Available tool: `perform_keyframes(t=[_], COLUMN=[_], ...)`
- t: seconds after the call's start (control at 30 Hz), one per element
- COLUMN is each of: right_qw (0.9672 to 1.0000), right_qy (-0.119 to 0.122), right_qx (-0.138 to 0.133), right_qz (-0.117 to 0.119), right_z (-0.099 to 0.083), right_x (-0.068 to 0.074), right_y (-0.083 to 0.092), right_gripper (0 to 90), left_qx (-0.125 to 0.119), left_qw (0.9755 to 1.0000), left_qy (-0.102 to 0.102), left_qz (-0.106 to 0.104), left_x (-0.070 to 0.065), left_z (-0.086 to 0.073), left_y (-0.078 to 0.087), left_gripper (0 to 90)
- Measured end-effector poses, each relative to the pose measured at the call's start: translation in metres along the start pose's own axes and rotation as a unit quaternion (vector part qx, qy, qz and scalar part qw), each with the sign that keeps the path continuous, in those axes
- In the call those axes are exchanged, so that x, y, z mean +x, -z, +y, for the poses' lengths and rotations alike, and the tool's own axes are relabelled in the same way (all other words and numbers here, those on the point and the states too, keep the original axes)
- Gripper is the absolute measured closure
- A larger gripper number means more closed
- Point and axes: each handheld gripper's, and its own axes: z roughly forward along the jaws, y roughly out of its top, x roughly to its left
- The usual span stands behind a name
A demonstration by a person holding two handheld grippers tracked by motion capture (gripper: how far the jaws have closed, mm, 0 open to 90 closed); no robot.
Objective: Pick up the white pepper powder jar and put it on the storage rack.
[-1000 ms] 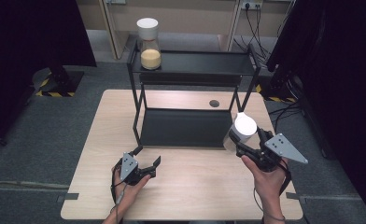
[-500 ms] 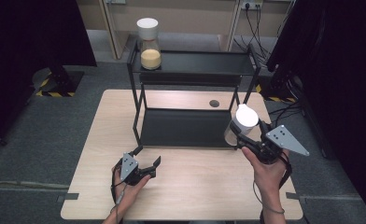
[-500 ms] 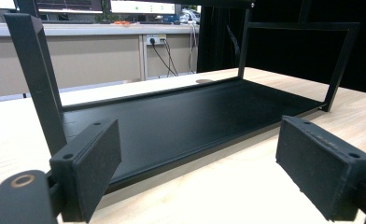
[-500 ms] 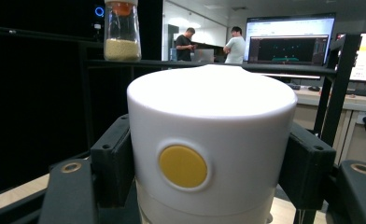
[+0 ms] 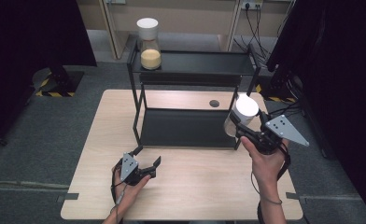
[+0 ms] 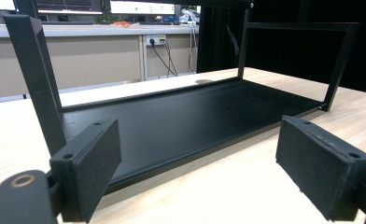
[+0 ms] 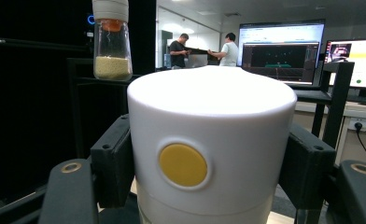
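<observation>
Wooden table [image 5: 92,154] held the left gripper [image 5: 146,164] idle, jaws wide and empty, front of the black rack [image 5: 195,70], one grain jar [image 5: 149,44] already on its top shelf, while the right gripper [image 5: 246,128] clamped the second white-lidded jar [image 5: 243,112] aloft by the rack's right post, likely shelf-bound, placement left.
</observation>
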Motion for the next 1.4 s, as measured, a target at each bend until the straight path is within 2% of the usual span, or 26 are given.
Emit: perform_keyframes(t=[1.4], right_qw=[0.9993], right_qy=[-0.006], right_qx=[-0.021], right_qz=[-0.031], right_z=[0.04], right_x=[0.0], right_y=[-0.033], right_gripper=[30.9], left_qx=[-0.001], left_qw=[1.0], left_qy=[-0.001], left_qz=[0.001], left_x=[0.0], left_z=[-0.001], left_y=[0.0], left_gripper=[13.5])
